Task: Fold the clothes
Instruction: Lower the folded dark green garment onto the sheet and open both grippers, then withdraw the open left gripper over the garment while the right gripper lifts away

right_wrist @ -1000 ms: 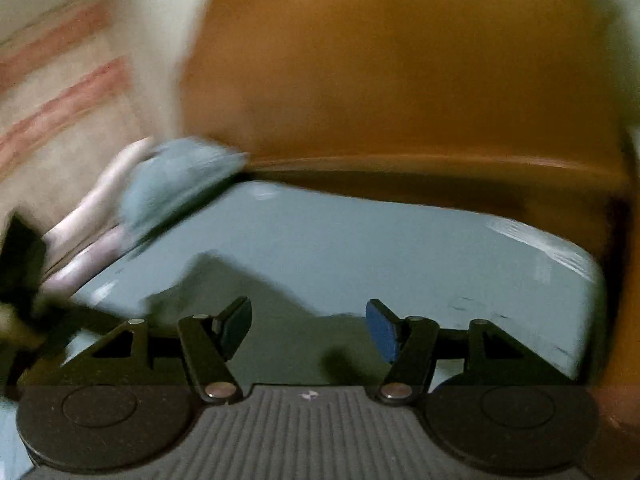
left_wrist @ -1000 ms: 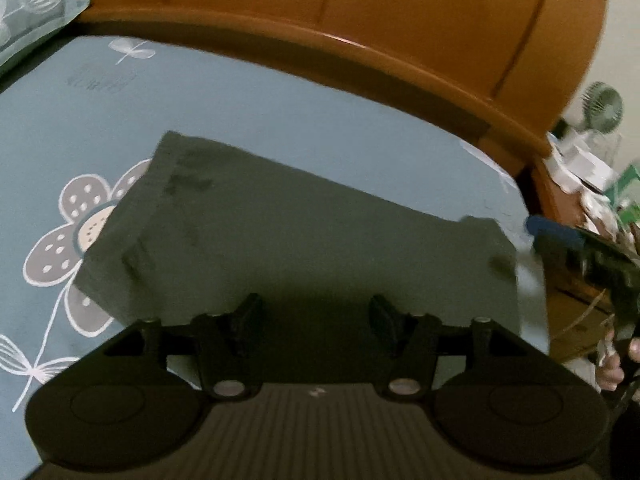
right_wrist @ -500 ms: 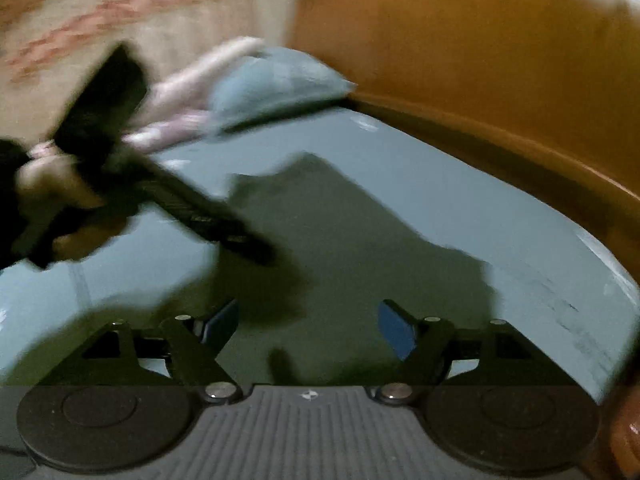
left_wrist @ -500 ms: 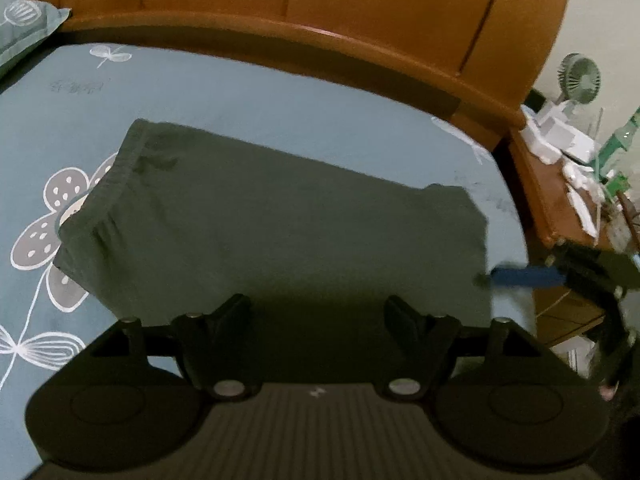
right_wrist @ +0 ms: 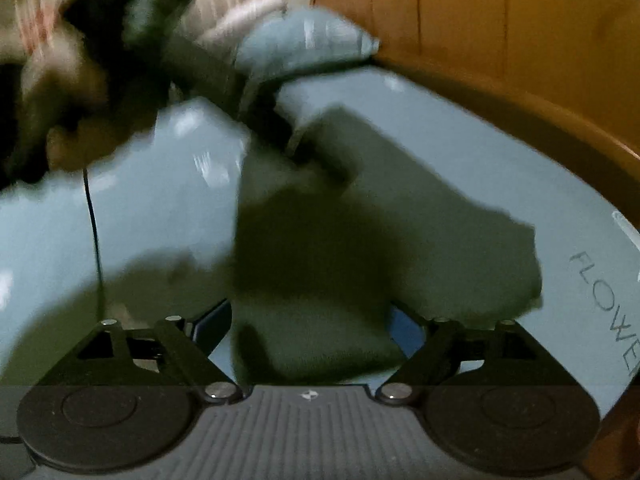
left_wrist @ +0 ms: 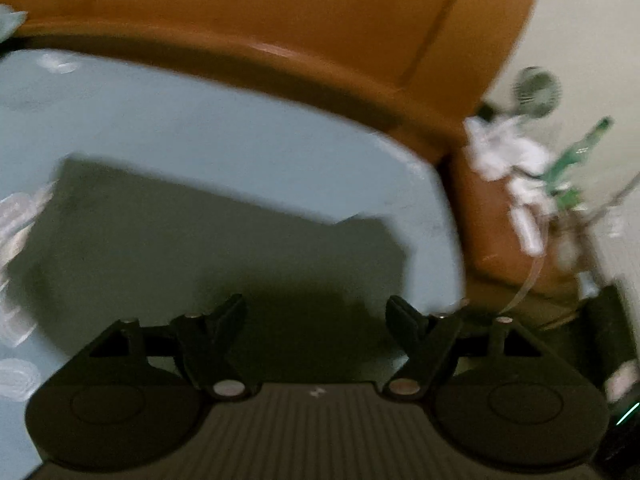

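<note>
the dark green garment [left_wrist: 192,248] lay spread flat on the light blue bed sheet [left_wrist: 248,152], its long edge running roughly along the wooden headboard [left_wrist: 280,28], with one corner jutting toward the side of the bed by the bedside cabinet [left_wrist: 496,216]. whether it was already folded over once or lay as a single layer could not be told; both views were smeared by motion and dim. the left gripper [left_wrist: 316,312] hovered over the near edge of the cloth, its jaws spread wide with nothing between them. the right gripper [right_wrist: 310,320] was also over the garment [right_wrist: 380,240], jaws apart and holding nothing, with cloth showing in the gap below them.

the risks looked like these. both grippers seemed to be moving fast, so a grab made on the swing could miss the hem or catch only the top layer, and the fold would come out skewed. jaws coming down too deep might pinch the sheet along with the cloth and drag it up. in the right view the other gripper and the person's hand [right_wrist: 68,92] sat close over the far end of the garment, near the pillow [right_wrist: 304,46], so the two tools could knock together. the cluttered cabinet top with the small fan [left_wrist: 538,90] and green bottle [left_wrist: 580,148] lay just beside the bed; a wide swing could sweep something off
</note>
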